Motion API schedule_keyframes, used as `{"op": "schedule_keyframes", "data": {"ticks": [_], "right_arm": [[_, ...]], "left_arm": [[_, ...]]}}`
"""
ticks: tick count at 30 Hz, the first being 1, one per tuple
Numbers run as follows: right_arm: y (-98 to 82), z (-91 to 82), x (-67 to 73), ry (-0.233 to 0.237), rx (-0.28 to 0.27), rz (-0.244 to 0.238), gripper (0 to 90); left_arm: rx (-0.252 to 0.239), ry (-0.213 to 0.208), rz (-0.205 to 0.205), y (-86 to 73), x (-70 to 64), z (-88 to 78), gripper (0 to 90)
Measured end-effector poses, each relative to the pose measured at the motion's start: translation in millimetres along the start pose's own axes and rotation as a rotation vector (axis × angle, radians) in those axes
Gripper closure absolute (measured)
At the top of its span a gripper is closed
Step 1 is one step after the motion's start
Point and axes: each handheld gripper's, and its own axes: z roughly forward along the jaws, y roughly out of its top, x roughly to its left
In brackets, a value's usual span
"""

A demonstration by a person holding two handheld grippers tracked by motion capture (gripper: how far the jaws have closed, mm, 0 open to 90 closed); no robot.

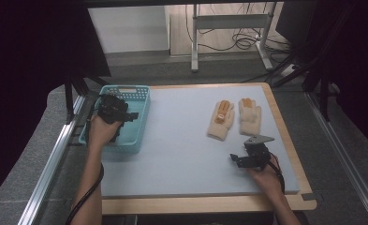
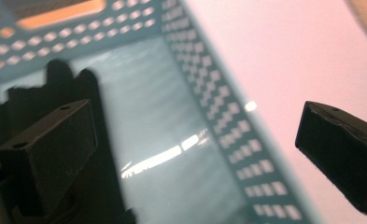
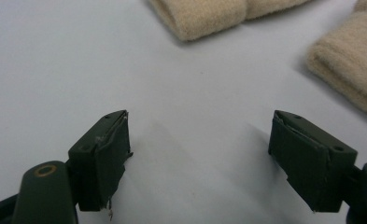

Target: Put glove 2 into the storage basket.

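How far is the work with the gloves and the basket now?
Nothing looks done: both gloves lie on the mat, and what shows of the basket holds nothing. The left gripper hangs open over the basket; the right gripper waits open near the gloves. Both gloves remain.

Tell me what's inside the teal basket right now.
The teal basket shows a bare, shiny floor in the left gripper view, with nothing lying on it. The left tool, jaws open and empty, hovers over it. In the high view, the hand covers part of the near floor.
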Motion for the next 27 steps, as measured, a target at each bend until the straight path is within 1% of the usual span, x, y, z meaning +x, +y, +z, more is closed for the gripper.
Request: {"op": "schedule_keyframes", "data": {"ticks": [2, 6, 8, 10, 14, 16, 17, 20, 21, 23, 25, 27], "right_arm": [[0.0, 0.0, 0.1, -0.001, 0.000, 0.000, 20.2], [0.0, 0.1, 0.1, -0.002, 0.001, 0.001, 19.9], [0.0, 0.1, 0.0, -0.002, 0.001, 0.001, 19.7], [0.1, 0.2, 0.0, -0.004, 0.001, 0.003, 19.5], [0.1, 0.2, 0.0, -0.005, 0.002, 0.004, 19.2], [0.1, 0.3, 0.0, -0.005, 0.002, 0.004, 19.2], [0.1, 0.3, 0.0, -0.006, 0.002, 0.004, 19.2], [0.1, 0.2, 0.1, -0.006, 0.002, 0.004, 19.0], [0.1, 0.2, 0.1, -0.007, 0.002, 0.004, 18.9], [0.1, 0.2, 0.1, -0.007, 0.002, 0.004, 18.8], [0.1, 0.2, 0.1, -0.007, 0.002, 0.004, 18.8], [0.1, 0.2, 0.1, -0.007, 0.002, 0.004, 18.8]], "left_arm": [[-0.008, -0.005, 0.038, 2.1, -10.7, -0.6, 0.0], [-0.015, -0.011, 0.087, 4.0, -28.5, -0.8, 0.0], [-0.013, -0.016, 0.105, 3.9, -37.2, -0.5, 0.0], [-0.020, -0.030, 0.126, 2.8, -47.1, -0.1, 0.0], [-0.041, -0.058, 0.154, -0.2, -65.0, -0.8, 0.0], [-0.049, -0.071, 0.181, -2.2, -76.5, -1.5, 0.0], [-0.054, -0.071, 0.188, -3.0, -80.4, -1.8, 0.0], [-0.066, -0.096, 0.213, -6.7, -94.9, -2.1, 0.0], [-0.066, -0.101, 0.227, -7.9, -99.3, -2.3, 0.0], [-0.077, -0.114, 0.242, -11.5, -109.9, -2.4, 0.0], [-0.086, -0.125, 0.253, -14.8, -117.4, -2.5, 0.0], [-0.100, -0.133, 0.257, -20.0, -126.3, -1.5, 0.0]]}}
